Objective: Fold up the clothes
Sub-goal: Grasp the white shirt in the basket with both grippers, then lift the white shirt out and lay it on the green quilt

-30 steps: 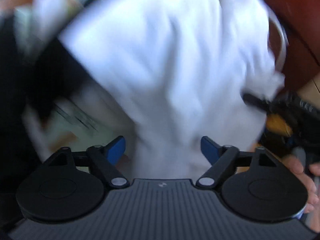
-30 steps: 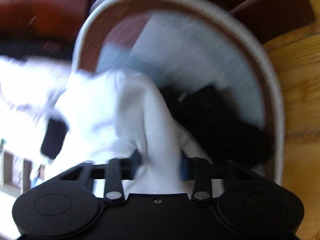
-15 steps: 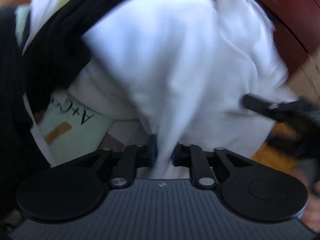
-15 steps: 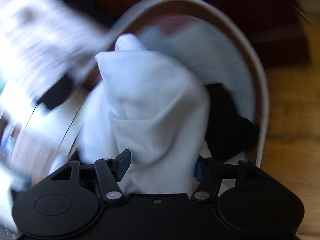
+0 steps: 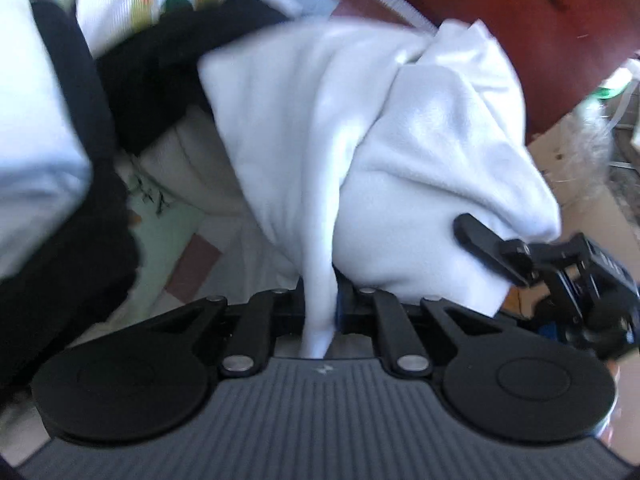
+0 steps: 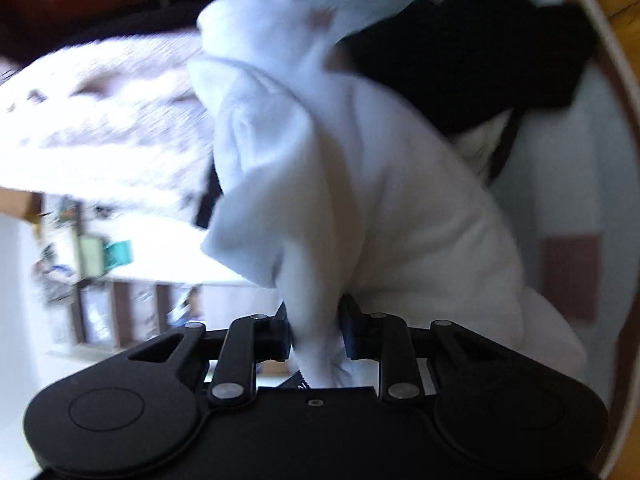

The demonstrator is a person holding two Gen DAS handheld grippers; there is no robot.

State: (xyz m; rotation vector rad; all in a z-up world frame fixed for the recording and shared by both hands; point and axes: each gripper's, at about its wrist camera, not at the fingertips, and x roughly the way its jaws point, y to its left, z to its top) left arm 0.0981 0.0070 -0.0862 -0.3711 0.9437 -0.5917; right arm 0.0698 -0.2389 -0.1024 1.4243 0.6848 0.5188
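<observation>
White garment [image 5: 400, 168] bunched ahead of both your grippers; left gripper [image 5: 320, 308] pinches a fold, right gripper [image 6: 314, 332] pinches another, black clothes [image 6: 472, 52] beyond.

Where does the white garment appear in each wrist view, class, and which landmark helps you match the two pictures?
Left wrist view: white garment fills the centre, a fold pinched in the left gripper.
Right wrist view: white garment centre, pinched in the right gripper.
Shared landmark: the black garment behind it.

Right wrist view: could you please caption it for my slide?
Right gripper shut on white garment, lifted above black clothing.
</observation>
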